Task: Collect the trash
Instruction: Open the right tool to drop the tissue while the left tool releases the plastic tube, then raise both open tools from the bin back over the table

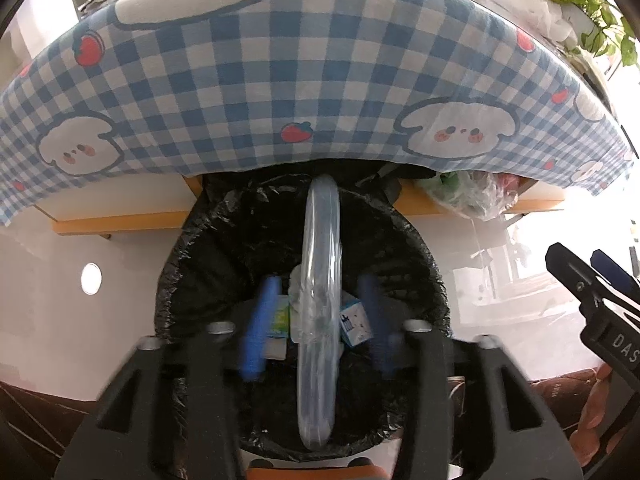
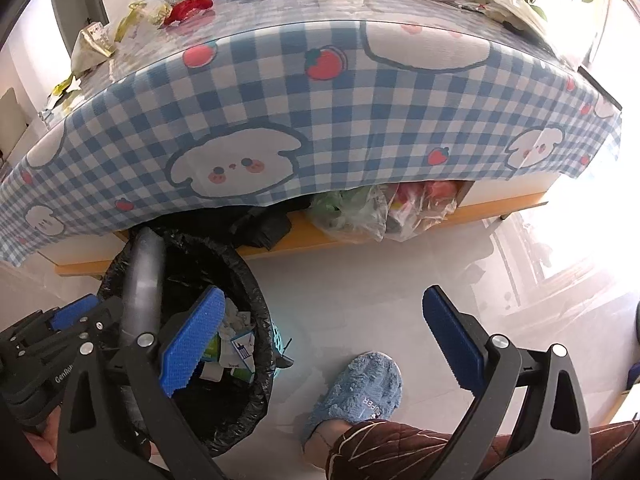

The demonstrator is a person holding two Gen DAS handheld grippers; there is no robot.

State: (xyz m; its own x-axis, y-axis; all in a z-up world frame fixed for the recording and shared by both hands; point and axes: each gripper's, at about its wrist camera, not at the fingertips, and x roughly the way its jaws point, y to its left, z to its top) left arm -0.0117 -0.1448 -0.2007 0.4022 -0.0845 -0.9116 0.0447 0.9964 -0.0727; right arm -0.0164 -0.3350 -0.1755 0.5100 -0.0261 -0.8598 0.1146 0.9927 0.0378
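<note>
A bin lined with a black bag [image 1: 224, 256] stands on the floor under the table edge; it also shows in the right wrist view [image 2: 248, 280]. Small cartons [image 1: 356, 322] and crumpled trash lie inside. My left gripper [image 1: 320, 320] hangs over the bin, its blurred blue fingers [image 1: 260, 328] spread apart on either side of a clear plastic disc-like piece [image 1: 320, 280] seen edge-on; no contact shows. In the right wrist view this piece [image 2: 142, 280] looks grey, beside the left gripper [image 2: 80, 320]. My right gripper [image 2: 324, 340] is open and empty over the floor, right of the bin.
A table with a blue checked cloth [image 2: 320, 100] overhangs the bin; wrappers [image 2: 96, 40] lie on its far left. Plastic bags [image 2: 360, 208] sit on a shelf under the table. A foot in a blue slipper [image 2: 356, 388] is on the floor beside the bin.
</note>
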